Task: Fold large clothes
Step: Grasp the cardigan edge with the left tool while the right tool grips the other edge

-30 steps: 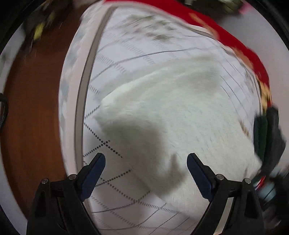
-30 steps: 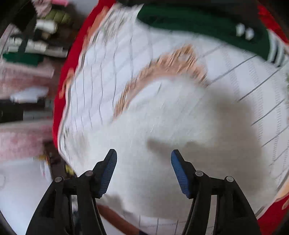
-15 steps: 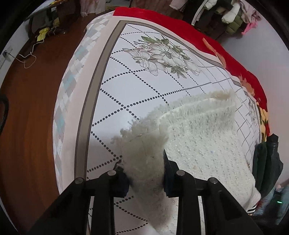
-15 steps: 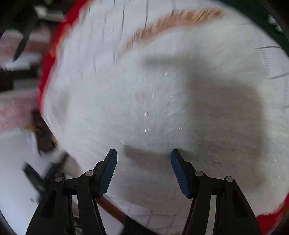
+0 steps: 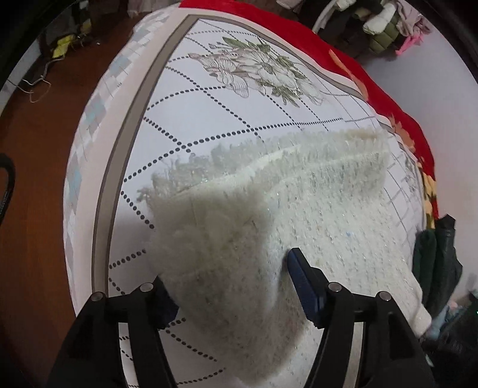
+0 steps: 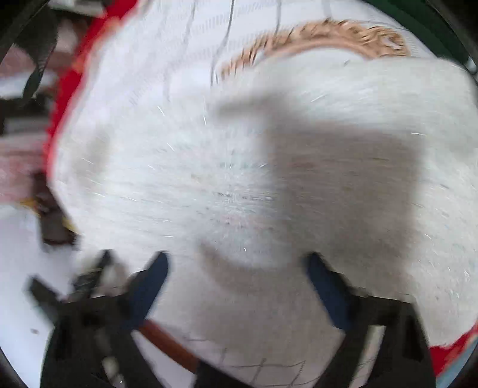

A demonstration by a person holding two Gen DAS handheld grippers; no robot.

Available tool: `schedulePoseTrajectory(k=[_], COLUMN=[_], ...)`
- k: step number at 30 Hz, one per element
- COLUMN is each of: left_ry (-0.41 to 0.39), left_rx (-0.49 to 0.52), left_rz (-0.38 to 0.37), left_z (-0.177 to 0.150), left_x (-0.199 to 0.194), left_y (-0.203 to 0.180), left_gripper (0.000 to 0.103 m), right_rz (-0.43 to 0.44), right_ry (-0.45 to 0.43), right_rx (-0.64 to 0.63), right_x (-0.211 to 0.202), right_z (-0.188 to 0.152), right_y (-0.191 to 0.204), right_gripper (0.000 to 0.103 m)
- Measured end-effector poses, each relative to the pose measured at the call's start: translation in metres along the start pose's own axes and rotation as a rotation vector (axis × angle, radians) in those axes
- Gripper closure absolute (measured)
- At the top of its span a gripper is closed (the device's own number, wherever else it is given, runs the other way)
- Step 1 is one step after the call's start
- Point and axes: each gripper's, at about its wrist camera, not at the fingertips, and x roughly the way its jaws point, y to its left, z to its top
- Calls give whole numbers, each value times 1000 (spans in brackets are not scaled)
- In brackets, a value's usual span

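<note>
— White, fuzzy knit garment with a fringed edge (image 5: 313, 209): where does it lie?
— Spread on the quilted bedcover, white with dotted diamond lines and a grey flower print (image 5: 209, 119). One fringed layer is folded back over the rest, so a double edge shows along the far side. A near corner of the knit rises up toward the left gripper (image 5: 230, 286).

— Left gripper, black frame with blue pads: state?
— Jaws stand apart. The right-hand pad is plainly visible against the knit; the left-hand pad is half hidden behind the raised corner of fabric. Cloth sits between the two pads, but no pinch on it can be seen.

— Right gripper (image 6: 236, 286)?
— Same make, blurred in its own view. Jaws spread wide, hovering low over the white knit, which fills nearly the whole frame there (image 6: 209, 179). Its shadow falls on the fabric. Touching or just above, I cannot tell.

— Other items on the bed?
— Red blanket with orange flowers (image 5: 388, 104), along the far and right border of the bedcover. Dark green garment (image 5: 436, 262), bunched at the right edge, just beside the knit. An orange-tan curved print on the bedcover (image 6: 322, 35) shows beyond the knit in the right wrist view.

— Beyond the bed?
— Brown wooden floor (image 5: 35, 179) on the left; a heap of mixed clothes (image 5: 379, 27) against the far wall
</note>
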Motion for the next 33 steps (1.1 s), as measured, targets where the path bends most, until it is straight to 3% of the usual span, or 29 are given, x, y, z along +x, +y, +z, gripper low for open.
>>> schedulePoseTrajectory(k=[1,2,4,6,7,10,13,14,16,17,18,21,24,27,30,33], left_ry=[-6,-12,-18,-23,-23,-24,-20,-34,-78,-98,-134,-225,-233,-165,-59,21], left_rx=[-2,-2,-2,9,14,28,34,39,69,102,146,263,263,200,115,75], left_rz=[10,21,34,45,50,55,56,58,65,58,49,-81,-197,-249,-222,-267], left_z=[0,0,-1,-2,-2,0,1,1,0,-1,-2,-5,5,20,20,13], left_x=[1,2,5,7,9,10,8,4,-9,-17,-30,-66,-69,-34,8,29], left_y=[-2,-4,-4,-5,-6,-7,-8,-9,-15,-22,-32,-66,-74,-57,-28,-14], left_gripper=[40,40,39,38,37,37,38,49,81,82,83,83,83,83,78,60], right_rz=[34,52,80,-30,-45,-18,-11,-17,-21,-15,14,112,212,265,254,186], right_ry=[0,9,24,43,68,85,86,90,92,91,85,83,84,85,72,25], right_rx=[13,26,42,19,30,58,40,11,-31,-42,-36,31,104,163,163,135], right_x=[-4,-3,7,34,51,93,107,109,109,108,107,111,126,136,130,119], right_z=[-3,-4,-4,0,2,9,9,7,2,0,-5,-16,-27,-35,-45,-43], right_y=[-11,-18,-35,-49,-57,-76,-82,-83,-83,-85,-92,-117,-148,-173,-196,-202], right_gripper=[89,98,98,98,103,103,103,103,103,103,103,103,103,103,99,99])
